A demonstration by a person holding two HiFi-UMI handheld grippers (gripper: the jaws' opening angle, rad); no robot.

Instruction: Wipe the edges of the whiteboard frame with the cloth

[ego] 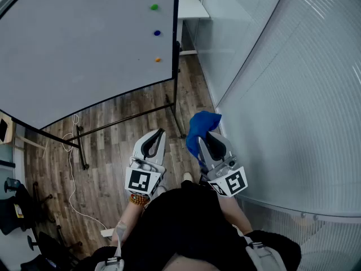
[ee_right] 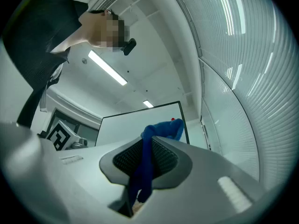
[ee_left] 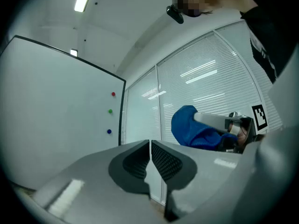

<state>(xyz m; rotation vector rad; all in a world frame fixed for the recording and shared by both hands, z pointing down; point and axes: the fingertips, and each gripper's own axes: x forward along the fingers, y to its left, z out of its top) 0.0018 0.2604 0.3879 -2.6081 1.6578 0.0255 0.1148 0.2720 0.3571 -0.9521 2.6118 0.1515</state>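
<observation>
Pinching the blue cloth [ego: 198,126] so a loose fold leads, the right gripper [ego: 207,136] hangs short of the whiteboard frame [ego: 175,38], seemingly ready to wipe, while the left gripper [ego: 158,135] idles, jaws pressed together on nothing.

1. The floor [ego: 113,126] is of brown wood planks, some lighter and some darker.
2. A glass wall [ego: 282,95] with shut white horizontal blinds runs along the right.
3. A white cable [ego: 70,162] trails across the floor at left.
4. A black chair [ego: 14,210] stands at the lower left edge.
5. A white table [ego: 192,7] stands beside the glass wall, far off.
6. A strip light [ee_right: 107,68] glows on the white ceiling.
</observation>
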